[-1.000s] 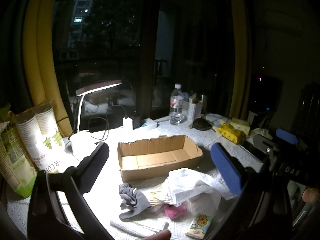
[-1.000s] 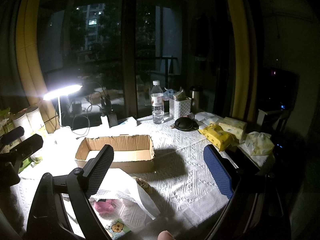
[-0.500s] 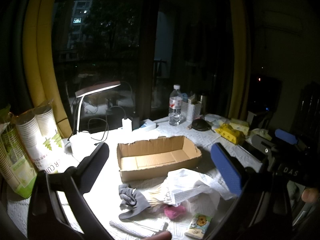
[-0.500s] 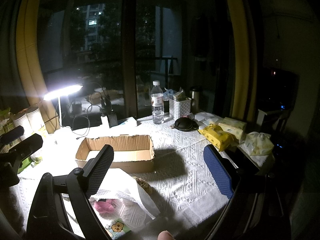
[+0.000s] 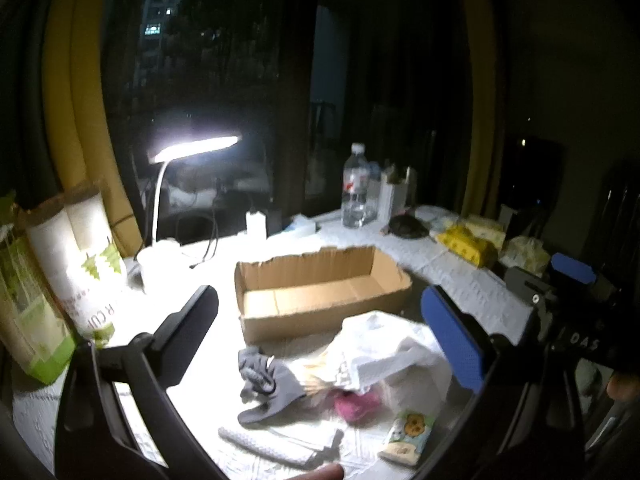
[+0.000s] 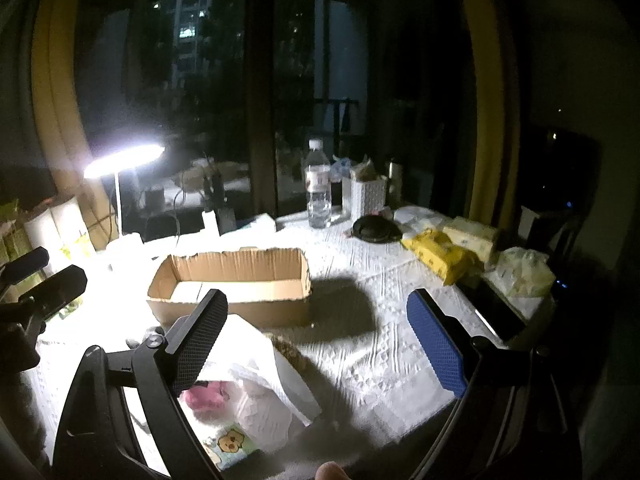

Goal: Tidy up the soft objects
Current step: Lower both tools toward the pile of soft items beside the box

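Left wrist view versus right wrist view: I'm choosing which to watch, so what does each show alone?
Only the left wrist view shows the crumpled grey cloth. Only the right wrist view shows the dark flat phone-like slab at the table's right edge. Both show the empty brown cardboard box, white plastic bag and pink soft item.

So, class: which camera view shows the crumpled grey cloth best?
The left wrist view: the grey cloth lies fully lit on the table, in front of the cardboard box, nothing covering it. In the right wrist view it cannot be made out; the gripper's black finger blocks that area.
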### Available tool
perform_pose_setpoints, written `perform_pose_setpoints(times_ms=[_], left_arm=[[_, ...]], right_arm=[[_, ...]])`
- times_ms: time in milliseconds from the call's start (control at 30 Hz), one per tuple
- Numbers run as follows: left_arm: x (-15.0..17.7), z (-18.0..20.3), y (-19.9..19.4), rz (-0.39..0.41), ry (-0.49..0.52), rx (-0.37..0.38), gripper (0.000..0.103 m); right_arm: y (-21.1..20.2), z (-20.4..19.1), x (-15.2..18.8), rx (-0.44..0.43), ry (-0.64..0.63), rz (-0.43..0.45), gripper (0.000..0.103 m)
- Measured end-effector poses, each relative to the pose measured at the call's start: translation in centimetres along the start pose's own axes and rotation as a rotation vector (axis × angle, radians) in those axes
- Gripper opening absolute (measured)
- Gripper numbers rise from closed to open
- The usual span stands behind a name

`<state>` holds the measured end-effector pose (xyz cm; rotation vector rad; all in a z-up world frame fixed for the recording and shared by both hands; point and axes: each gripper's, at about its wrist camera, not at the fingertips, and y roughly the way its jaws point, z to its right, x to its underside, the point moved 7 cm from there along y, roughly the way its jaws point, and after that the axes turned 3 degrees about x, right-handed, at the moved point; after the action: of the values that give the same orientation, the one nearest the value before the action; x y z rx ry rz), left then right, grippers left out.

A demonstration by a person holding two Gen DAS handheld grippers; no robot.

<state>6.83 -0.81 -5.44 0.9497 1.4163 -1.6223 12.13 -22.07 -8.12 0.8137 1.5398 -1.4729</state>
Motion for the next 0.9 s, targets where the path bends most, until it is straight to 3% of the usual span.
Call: perform_pose_setpoints(times_ms=[633,900], left_arm=[[8.6,-3.2,5.8,-0.211,-0.050,-0.029,0.102],[12.9,-3.7,7.1,-0.314,-0.051,-0.015,0.102]], right_arm=[[6.1,-2.8,5.7,-0.074,-0.066,-0.184,0.094],[6.6,-3.5,8.7,-0.091,-0.067,-0.252,0.094]])
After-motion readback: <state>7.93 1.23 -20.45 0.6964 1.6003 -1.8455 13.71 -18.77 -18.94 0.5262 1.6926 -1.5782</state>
